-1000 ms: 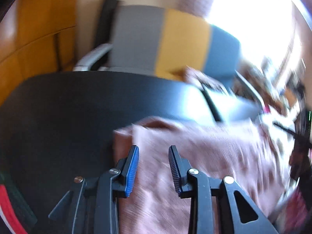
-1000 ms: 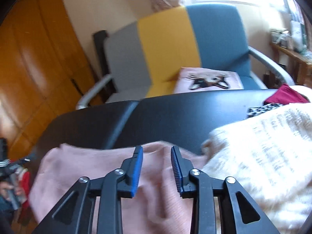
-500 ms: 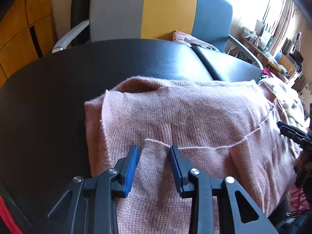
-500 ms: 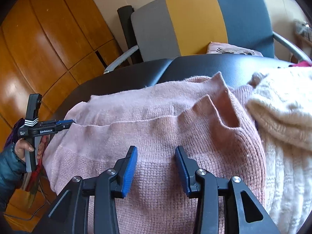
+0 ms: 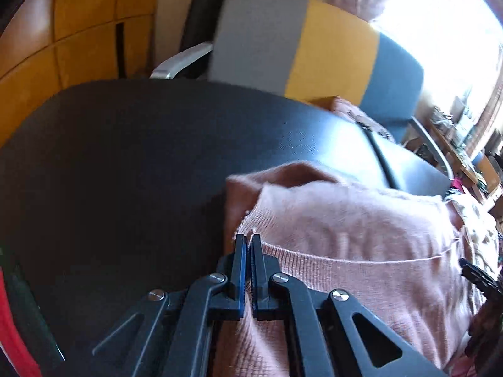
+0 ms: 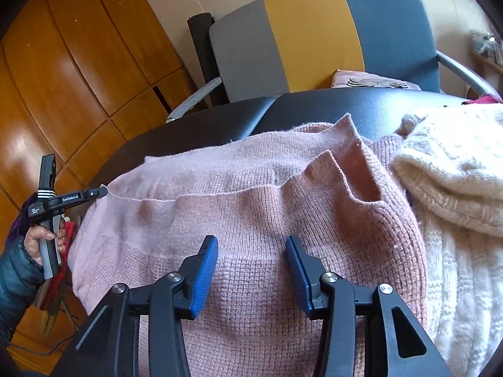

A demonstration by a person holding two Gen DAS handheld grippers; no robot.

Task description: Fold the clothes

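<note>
My pink sweater (image 6: 251, 220) lies spread over the near part of the black counter (image 5: 132, 157), its hem folded up so a thin pale edge runs across the middle of it from side to side. My left gripper (image 5: 248, 245) has its fingers pressed together on the left end of that folded edge, pinching the knit. My right gripper (image 6: 251, 251) hangs over the lower body of the sweater with its fingers spread wide, nothing between them.

On the left side of the sweater the counter is bare and dark all the way to its curved rim, so there is open room there. On the right the sweater butts against a cream knit garment (image 6: 456, 188), touching it along the side, with no free counter between them. The far strip of the counter beyond the collar is also bare.

Behind the counter stands an armchair (image 6: 314, 31) in grey, yellow and blue panels, with a pink cushion (image 6: 371, 81) on its seat.

Only the right wrist view shows my hand (image 6: 41, 242) gripping the left tool's handle, and the sweater's notched collar corner standing up. The left wrist view, somewhat blurred, shows the pinch up close and a cluttered shelf (image 5: 465, 144) at far right.
</note>
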